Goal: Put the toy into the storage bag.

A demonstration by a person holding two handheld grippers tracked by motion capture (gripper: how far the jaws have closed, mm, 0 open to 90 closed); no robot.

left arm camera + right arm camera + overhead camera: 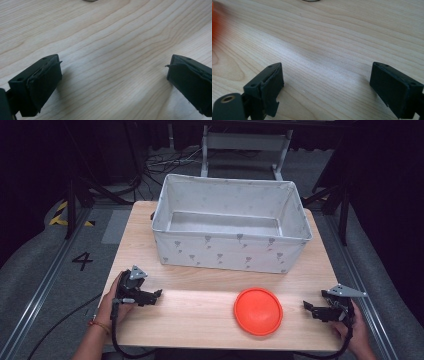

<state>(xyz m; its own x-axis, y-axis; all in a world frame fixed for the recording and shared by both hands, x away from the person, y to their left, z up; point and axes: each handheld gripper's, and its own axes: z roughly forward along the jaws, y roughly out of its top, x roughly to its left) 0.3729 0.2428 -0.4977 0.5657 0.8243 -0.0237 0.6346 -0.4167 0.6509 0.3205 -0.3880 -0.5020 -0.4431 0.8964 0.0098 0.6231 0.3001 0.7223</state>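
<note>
High view is mounted above the near side, angled forward and down — whole table (200,315) is covered, plus floor beyond. Each gripper view is set low behind its own jaws, close to the wood (110,50), aimed along the tabletop (332,45). Shared between all three — the bare wooden surface.

Left gripper (113,75) jaws wide apart, low over bare pale wooden table (107,37)
</note>
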